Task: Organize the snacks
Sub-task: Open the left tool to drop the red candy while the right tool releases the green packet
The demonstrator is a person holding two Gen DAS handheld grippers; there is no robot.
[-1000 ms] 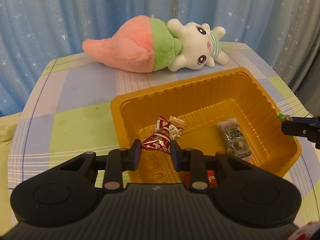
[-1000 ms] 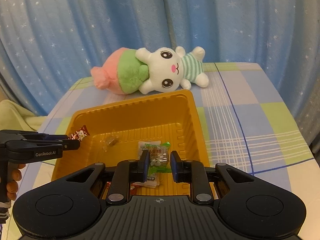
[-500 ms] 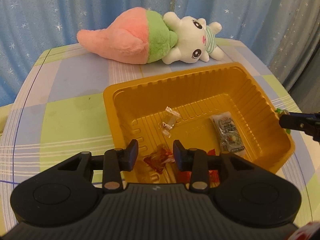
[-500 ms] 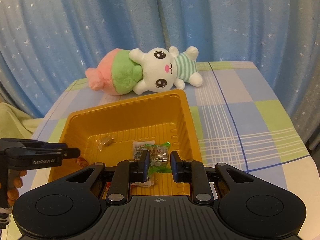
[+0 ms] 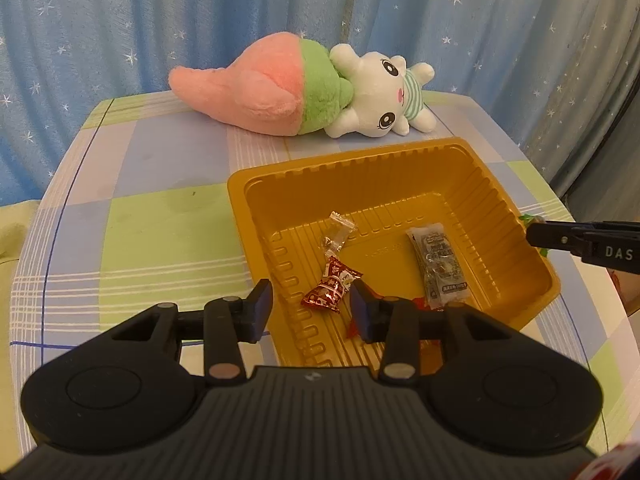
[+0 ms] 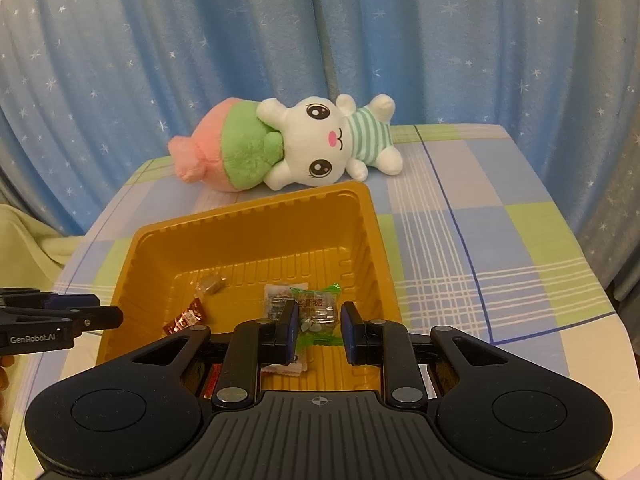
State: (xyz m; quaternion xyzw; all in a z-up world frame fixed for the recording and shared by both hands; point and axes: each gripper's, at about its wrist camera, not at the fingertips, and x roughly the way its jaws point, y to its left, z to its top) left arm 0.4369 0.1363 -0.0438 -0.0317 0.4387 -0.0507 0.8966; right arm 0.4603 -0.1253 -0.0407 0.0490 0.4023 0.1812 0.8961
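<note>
Left tongs [image 5: 312,304] are being spread above the tray [image 5: 436,160], empty; a green candy [image 6: 318,314] is pinched by the right tongs [image 6: 319,330].

Red candy [image 5: 331,287], clear candy [image 5: 338,231], grey packet [image 5: 439,265] — flat in gold tray [image 5: 256,216].

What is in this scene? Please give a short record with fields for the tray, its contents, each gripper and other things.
tray: golden plastic tray on the checked tablecloth
contents: red candy, clear-wrapped candy, grey sachet
left gripper: left gripper above the tray's near edge, jaws opening, nothing between them
right gripper: right gripper shut on the green-wrapped snack, over the tray
other: plush rabbit behind the tray, blue star curtain
</note>
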